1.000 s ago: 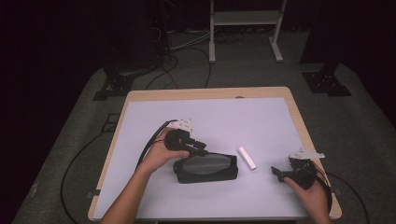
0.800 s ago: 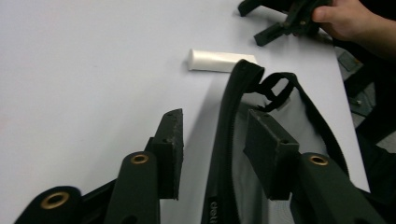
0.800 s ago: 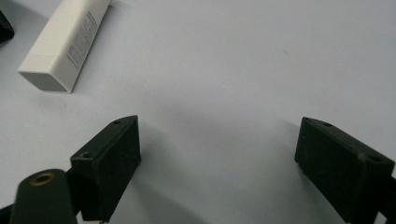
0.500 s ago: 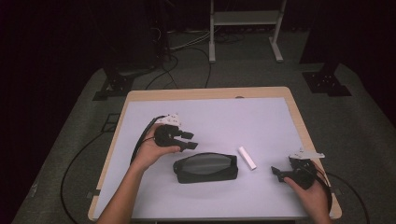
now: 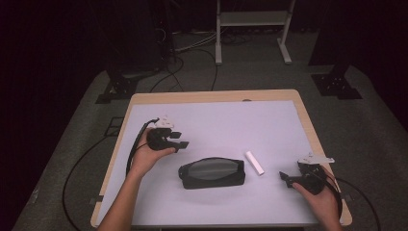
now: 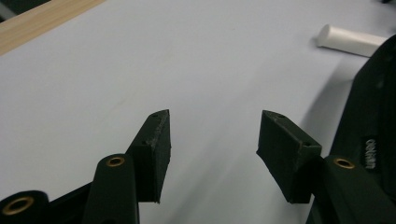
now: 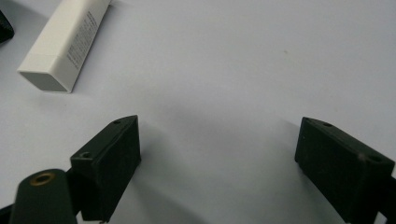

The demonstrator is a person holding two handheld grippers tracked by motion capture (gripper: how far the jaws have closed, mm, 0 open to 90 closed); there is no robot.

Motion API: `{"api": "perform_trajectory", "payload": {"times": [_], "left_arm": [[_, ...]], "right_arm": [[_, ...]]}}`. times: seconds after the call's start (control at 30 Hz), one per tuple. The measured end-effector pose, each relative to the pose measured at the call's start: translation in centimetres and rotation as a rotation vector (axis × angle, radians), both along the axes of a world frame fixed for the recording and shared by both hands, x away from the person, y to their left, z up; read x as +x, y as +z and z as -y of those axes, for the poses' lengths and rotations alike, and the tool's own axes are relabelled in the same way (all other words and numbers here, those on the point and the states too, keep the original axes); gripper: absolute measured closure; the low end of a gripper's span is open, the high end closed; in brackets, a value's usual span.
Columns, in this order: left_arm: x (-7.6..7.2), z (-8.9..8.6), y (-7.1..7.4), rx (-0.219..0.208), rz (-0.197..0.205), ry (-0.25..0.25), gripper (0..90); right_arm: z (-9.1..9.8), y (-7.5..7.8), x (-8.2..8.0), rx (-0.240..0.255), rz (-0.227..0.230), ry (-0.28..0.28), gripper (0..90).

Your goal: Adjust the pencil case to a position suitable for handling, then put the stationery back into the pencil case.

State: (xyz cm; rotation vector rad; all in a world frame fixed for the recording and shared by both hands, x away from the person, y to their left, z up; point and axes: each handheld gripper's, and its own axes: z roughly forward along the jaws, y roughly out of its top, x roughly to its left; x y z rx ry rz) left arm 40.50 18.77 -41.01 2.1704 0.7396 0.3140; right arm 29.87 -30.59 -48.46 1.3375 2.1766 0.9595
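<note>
Left claw (image 5: pixel 179 140), jaws just opened and empty, hovers up-left of the black pouch (image 5: pixel 211 173) at mid-desk (image 5: pixel 231 115). Right claw (image 5: pixel 285 177) rests wide, empty, near the white tube (image 5: pixel 254 162). A good regrasp likely wants level, centred jaws.

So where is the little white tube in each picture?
High view: the white tube lies right of centre, just past the right end of the black pouch.
Left gripper view: top right corner, above the pouch's dark edge.
Right gripper view: top left, its square end facing the camera.
Shared landmark: the pale table mat that it lies on.
</note>
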Motion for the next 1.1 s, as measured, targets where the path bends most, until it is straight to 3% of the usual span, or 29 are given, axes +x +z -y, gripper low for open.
{"api": "perform_trajectory", "payload": {"times": [0.23,0.57,0.83,0.93,1.1], "left_arm": [[-1.2,-2.1,-0.5,-0.001,0.018,0.1,38.7],[-3.2,-4.2,-1.6,0.04,0.008,0.225,28.2],[-4.5,-5.5,-2.9,0.064,-0.004,0.288,22.8],[-4.8,-5.8,-3.4,0.071,-0.018,0.303,19.8],[-5.2,-6.1,-4.0,0.1,-0.03,0.325,13.6]], "right_arm": [[0.0,0.0,0.0,0.0,0.001,0.001,13.1],[0.0,0.0,0.0,-0.001,-0.001,0.001,13.2],[0.0,0.1,0.0,-0.004,0.001,0.0,14.4],[-0.2,0.3,-0.1,-0.003,-0.003,0.009,21.9],[-0.8,0.9,-0.3,-0.008,0.007,0.021,23.2]]}}
